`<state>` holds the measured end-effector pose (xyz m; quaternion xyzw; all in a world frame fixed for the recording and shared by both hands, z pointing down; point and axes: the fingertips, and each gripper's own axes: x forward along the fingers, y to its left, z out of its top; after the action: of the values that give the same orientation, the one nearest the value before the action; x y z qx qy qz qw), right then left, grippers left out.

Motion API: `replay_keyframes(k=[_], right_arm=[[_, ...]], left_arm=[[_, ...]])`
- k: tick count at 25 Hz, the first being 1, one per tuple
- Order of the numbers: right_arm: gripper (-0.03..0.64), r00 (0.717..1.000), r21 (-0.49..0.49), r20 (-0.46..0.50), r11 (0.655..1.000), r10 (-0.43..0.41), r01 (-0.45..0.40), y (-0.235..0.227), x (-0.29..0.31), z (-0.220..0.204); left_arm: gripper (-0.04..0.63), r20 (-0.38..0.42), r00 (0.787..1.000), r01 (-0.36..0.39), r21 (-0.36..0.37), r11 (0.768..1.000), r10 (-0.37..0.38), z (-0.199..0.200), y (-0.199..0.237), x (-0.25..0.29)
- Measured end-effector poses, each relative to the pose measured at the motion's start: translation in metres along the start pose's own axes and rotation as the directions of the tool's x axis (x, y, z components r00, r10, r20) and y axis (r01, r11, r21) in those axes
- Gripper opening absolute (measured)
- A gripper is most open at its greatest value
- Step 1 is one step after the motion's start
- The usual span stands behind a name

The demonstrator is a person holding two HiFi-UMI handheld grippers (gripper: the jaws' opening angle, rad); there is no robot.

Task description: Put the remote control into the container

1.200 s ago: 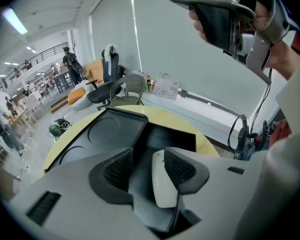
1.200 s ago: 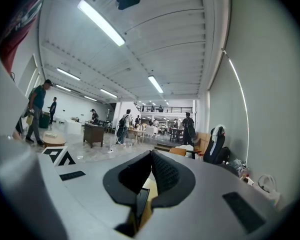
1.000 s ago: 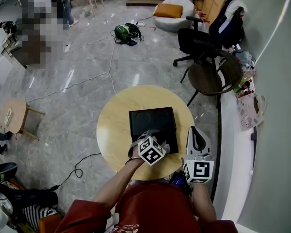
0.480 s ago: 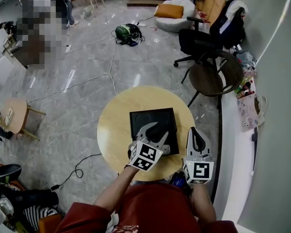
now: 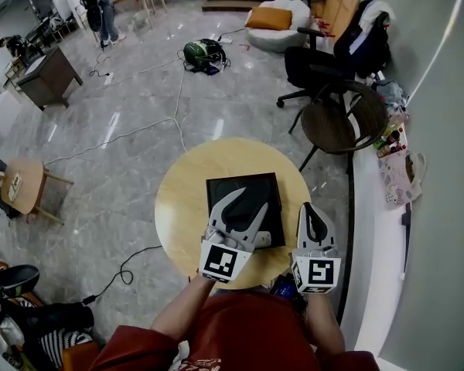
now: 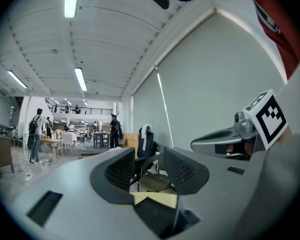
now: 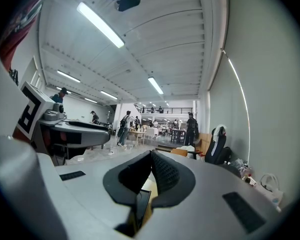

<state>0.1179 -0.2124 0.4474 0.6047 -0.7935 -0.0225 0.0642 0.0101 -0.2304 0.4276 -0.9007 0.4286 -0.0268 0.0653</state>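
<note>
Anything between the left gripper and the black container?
Nothing visible. The left gripper is open over the container on the round table; the right gripper sits off to the side, shut.

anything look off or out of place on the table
Nothing stands out. The container sits flat on the table, nothing spilled or tipped. The left hand-held gripper hangs open and empty over it; the right hand-held gripper is shut, empty, at the table's right edge.
</note>
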Motion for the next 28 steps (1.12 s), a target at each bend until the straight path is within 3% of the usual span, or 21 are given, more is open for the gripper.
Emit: replay_keyframes(k=[3,6,7,20,28], right_arm=[[0.023,1.000,-0.001,0.004,1.000,0.006,-0.006,-0.001,0.001,0.001],[0.023,1.000,-0.003,0.006,1.000,0.011,-0.011,0.001,0.003,0.002],[0.023,1.000,-0.001,0.006,1.000,0.010,-0.010,0.000,0.003,0.002],[0.023,1.000,-0.004,0.021,1.000,0.023,-0.023,0.001,0.004,0.008],[0.023,0.999,-0.009,0.028,1.000,0.030,-0.030,0.008,0.003,0.005]], left_arm=[[0.186,0.116,0.993,-0.019,0.082,0.996,0.010,0.023,0.002,-0.005],[0.186,0.202,0.975,-0.077,-0.103,0.992,0.096,0.037,0.008,-0.012],[0.186,0.212,0.971,-0.087,-0.135,0.987,0.114,0.038,0.009,-0.014],[0.162,0.222,0.966,-0.101,-0.153,0.983,0.134,0.043,0.011,-0.022],[0.090,0.223,0.962,-0.127,-0.158,0.979,0.160,0.033,0.014,-0.031]])
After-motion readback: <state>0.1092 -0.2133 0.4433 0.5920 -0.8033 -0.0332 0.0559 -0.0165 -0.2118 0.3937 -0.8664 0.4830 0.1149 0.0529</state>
